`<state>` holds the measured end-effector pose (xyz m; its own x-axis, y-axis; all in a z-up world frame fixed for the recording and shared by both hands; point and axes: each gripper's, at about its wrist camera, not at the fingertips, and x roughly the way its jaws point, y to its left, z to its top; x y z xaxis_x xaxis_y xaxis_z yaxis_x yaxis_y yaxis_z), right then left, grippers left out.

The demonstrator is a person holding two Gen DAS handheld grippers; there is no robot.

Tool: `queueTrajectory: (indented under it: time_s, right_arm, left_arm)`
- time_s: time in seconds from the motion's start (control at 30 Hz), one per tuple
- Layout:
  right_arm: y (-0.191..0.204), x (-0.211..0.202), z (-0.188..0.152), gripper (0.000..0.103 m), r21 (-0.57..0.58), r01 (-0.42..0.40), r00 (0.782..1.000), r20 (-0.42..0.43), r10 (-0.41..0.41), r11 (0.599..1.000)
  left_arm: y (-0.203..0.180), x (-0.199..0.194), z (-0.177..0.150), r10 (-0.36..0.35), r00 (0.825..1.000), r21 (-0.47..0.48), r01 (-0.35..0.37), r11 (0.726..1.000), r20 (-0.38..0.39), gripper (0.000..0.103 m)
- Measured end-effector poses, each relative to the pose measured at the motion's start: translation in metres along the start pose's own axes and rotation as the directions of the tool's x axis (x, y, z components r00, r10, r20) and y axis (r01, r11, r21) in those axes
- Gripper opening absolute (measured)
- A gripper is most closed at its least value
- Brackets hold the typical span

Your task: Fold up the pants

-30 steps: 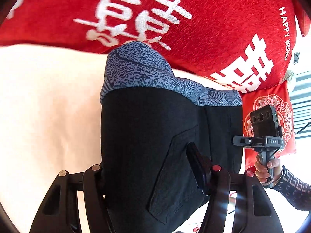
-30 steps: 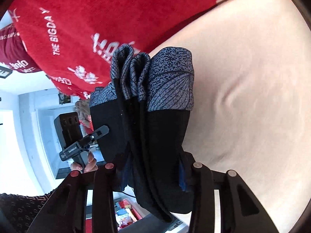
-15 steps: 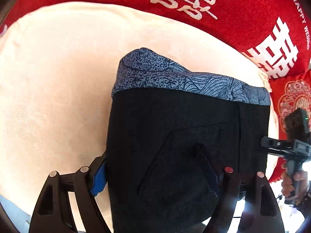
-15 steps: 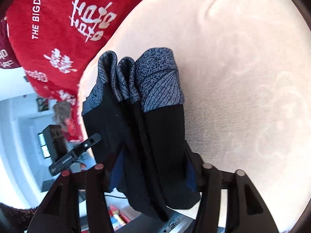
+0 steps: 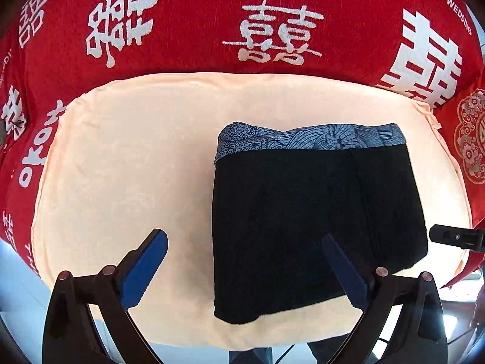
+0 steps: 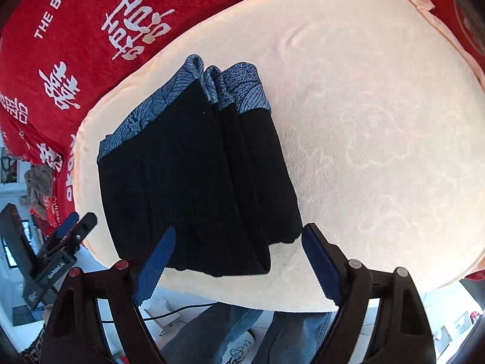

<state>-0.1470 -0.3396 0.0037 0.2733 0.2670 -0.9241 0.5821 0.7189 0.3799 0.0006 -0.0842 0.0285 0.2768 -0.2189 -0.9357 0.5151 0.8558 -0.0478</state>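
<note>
The black pants [image 5: 309, 221] with a blue patterned waistband lie folded in a compact stack on the cream cushion [image 5: 127, 163]. In the right wrist view the pants [image 6: 194, 176] show several stacked layers. My left gripper [image 5: 248, 261] is open, its right finger over the stack's near edge and its left finger over bare cushion. My right gripper [image 6: 236, 261] is open just in front of the stack's near end, holding nothing. The tip of the right gripper shows at the right edge of the left wrist view [image 5: 454, 236], and the left gripper shows in the right wrist view [image 6: 51, 261].
A red blanket with white characters [image 5: 242, 24] covers the surface behind and around the cushion [image 6: 379, 127]. The cushion's near edge drops off to the floor, where the person's jeans and shoe [image 6: 239, 333] show.
Both grippers have opened and let go of the folded pants, which now rest on the cushion. Both grippers have pulled back toward the near edge.
</note>
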Motion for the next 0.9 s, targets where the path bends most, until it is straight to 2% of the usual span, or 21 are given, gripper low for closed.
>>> queueTrajectory:
  time_s: [0.07, 0.2, 0.33, 0.37, 0.6, 0.8, 0.9]
  right_arm:
    - [0.017, -0.012, -0.011, 0.093, -0.020, -0.002, 1.000, 0.022, 0.003, 1.000]
    - [0.051, -0.037, -0.033, 0.093, -0.083, 0.023, 0.999, 0.034, -0.021, 0.996]
    - [0.076, -0.059, -0.054, 0.093, -0.137, 0.157, 0.987, 0.057, -0.151, 0.978]
    - [0.081, -0.062, -0.058, 0.093, -0.137, 0.187, 0.982, 0.059, -0.180, 0.973]
    - [0.108, -0.095, -0.085, 0.093, -0.139, 0.261, 0.963, 0.112, -0.246, 0.955]
    - [0.125, -0.109, -0.098, 0.093, -0.100, 0.282, 0.954, 0.133, -0.268, 0.954]
    - [0.136, -0.117, -0.102, 0.093, -0.109, 0.311, 0.943, 0.159, -0.292, 0.944]
  left_arm:
    - [-0.001, -0.015, -0.002, -0.009, 1.000, 0.003, 0.009, 1.000, -0.016, 0.103]
    - [-0.006, -0.046, -0.009, -0.020, 1.000, 0.014, 0.020, 1.000, -0.016, 0.103]
    - [-0.013, -0.072, -0.015, 0.008, 1.000, 0.045, -0.007, 0.999, -0.019, 0.103]
    - [-0.012, -0.078, -0.016, 0.018, 1.000, 0.047, -0.017, 0.999, -0.020, 0.103]
    - [-0.007, -0.113, -0.038, 0.033, 0.997, 0.081, -0.027, 0.996, -0.075, 0.103]
    - [0.001, -0.133, -0.049, 0.033, 0.997, 0.096, -0.026, 0.995, -0.071, 0.103]
    - [0.003, -0.141, -0.050, 0.036, 0.998, 0.104, -0.030, 0.994, -0.059, 0.103]
